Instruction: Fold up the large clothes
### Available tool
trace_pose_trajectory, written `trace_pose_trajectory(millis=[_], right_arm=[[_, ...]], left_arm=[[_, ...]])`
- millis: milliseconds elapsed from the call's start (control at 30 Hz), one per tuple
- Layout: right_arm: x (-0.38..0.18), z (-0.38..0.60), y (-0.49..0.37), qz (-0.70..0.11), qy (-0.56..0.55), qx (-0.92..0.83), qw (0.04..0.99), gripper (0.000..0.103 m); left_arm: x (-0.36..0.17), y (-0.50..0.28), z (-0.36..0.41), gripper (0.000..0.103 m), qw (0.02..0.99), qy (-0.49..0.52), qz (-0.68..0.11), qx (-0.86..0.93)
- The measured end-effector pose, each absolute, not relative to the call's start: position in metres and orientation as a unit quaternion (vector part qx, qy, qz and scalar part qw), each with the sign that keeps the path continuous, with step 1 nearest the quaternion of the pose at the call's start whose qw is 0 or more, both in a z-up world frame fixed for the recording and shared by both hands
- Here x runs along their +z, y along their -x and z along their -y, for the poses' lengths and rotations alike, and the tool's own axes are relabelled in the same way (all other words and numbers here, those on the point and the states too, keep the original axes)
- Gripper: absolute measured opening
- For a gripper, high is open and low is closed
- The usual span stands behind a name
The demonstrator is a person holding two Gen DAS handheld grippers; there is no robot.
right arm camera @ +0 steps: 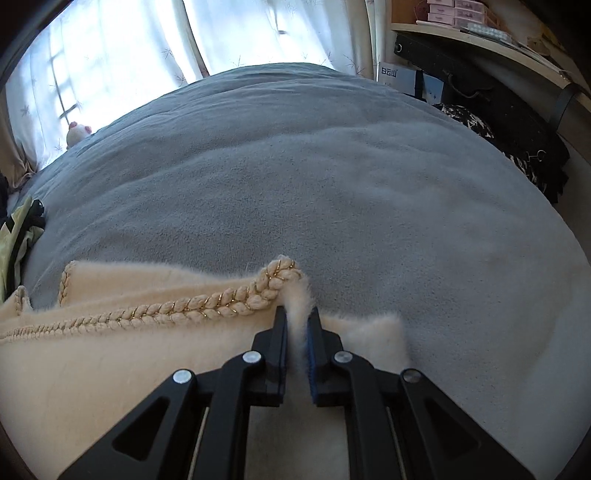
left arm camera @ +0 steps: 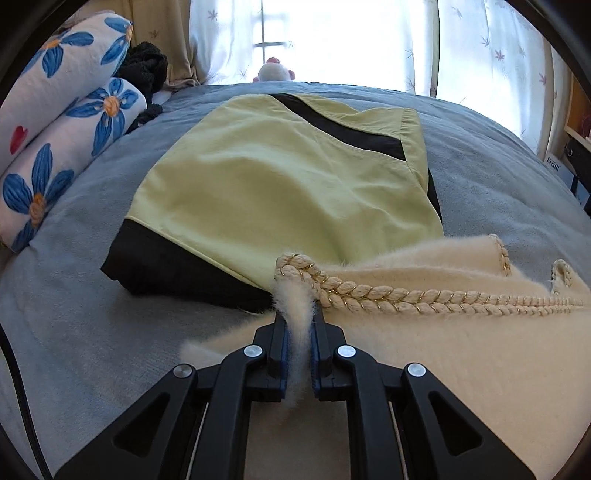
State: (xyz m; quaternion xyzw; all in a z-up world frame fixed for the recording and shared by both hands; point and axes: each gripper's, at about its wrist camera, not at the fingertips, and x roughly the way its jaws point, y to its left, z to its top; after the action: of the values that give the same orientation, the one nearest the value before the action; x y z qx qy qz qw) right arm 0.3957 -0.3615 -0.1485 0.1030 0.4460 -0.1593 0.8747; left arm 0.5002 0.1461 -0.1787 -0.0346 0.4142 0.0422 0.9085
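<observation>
Your left gripper [left arm camera: 300,317] pinches a corner of the cream fuzzy garment [left arm camera: 443,350], just beside its braided trim [left arm camera: 406,297]. Your right gripper [right arm camera: 298,317] pinches the opposite corner. The garment lies on the grey bedspread [right arm camera: 332,166].

Left view only: yellow-green and black folded garment [left arm camera: 277,177] just beyond the cream one, floral pillows [left arm camera: 66,122].

Right view only: shelf [right arm camera: 480,40] holding pink boxes [right arm camera: 454,11].

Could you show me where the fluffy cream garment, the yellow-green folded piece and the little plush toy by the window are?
Cream fuzzy garment [left arm camera: 424,343], left wrist view, plain nap below the braided trim.
Yellow-green folded garment [left arm camera: 266,184], left wrist view, middle of its top panel.
Plush toy [right arm camera: 75,134], right wrist view, its white head.
</observation>
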Motion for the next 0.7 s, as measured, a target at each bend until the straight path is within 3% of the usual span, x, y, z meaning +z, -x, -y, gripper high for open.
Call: trace_pose_trajectory(millis=[167,300,600,700], right_arm=[[-0.148,0.357,-0.399,-0.454,-0.099,-0.159,0.871,0.013],[-0.138,0.347,-0.399,-0.467,-0.065,-0.182,0.863,0.027],[-0.076,0.299,-0.350,-0.408,-0.085,-0.122,0.901,0.029],[-0.068,0.260,-0.340,-0.404,-0.077,-0.073,0.909,0.029]], left_arm=[[-0.180,-0.502,-0.153,0.013,0.904,0.060,-0.421,0.032],[-0.172,-0.500,-0.161,0.041,0.898,0.066,-0.430,0.059],[-0.118,-0.435,-0.121,0.043,0.920,-0.002,-0.390,0.045],[-0.106,-0.412,-0.094,0.051,0.927,0.012,-0.374,-0.006]])
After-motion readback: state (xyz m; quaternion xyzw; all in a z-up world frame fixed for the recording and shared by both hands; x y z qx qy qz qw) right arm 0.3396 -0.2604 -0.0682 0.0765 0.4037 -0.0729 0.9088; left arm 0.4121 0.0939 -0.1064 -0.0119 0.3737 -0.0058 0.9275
